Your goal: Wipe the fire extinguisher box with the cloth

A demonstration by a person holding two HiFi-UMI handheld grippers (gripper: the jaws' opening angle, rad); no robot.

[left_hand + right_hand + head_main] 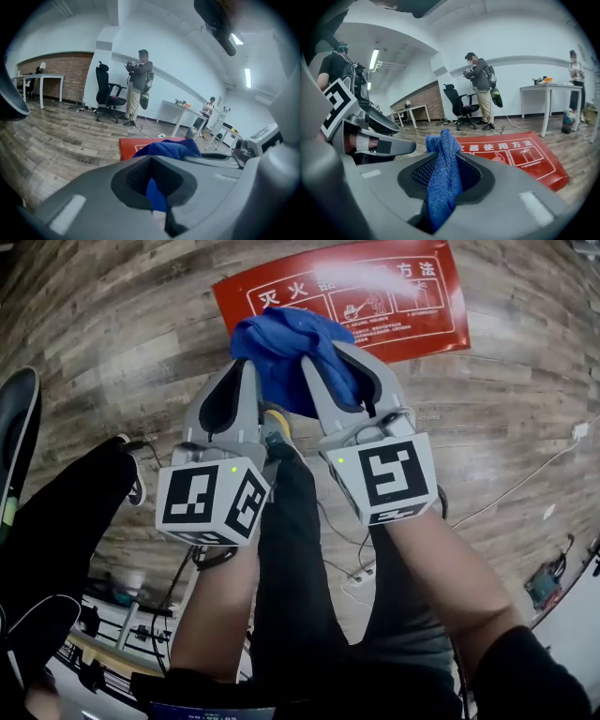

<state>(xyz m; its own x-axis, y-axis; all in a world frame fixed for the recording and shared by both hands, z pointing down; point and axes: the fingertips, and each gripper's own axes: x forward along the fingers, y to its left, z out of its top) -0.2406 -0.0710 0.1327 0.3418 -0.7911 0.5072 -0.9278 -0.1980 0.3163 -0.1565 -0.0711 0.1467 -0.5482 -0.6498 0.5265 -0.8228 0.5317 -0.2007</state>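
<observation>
The red fire extinguisher box [375,296] lies flat on the wood floor, its printed white instructions facing up. A bunched blue cloth [286,352] hangs just above its near edge, held between both grippers. My left gripper [246,376] is shut on the cloth's left side, and my right gripper [339,371] is shut on its right side. In the left gripper view the cloth [168,149] fills the gap of the left gripper [154,187], with the box [129,144] beyond. In the right gripper view the cloth [443,173] sticks up through the right gripper [443,185], with the box [520,154] ahead on the right.
My dark-trousered legs [291,568] stand below the grippers. A white cable [525,484] runs over the floor at right. A person [480,89] stands by a black office chair [459,105]. White tables [546,101] stand further back.
</observation>
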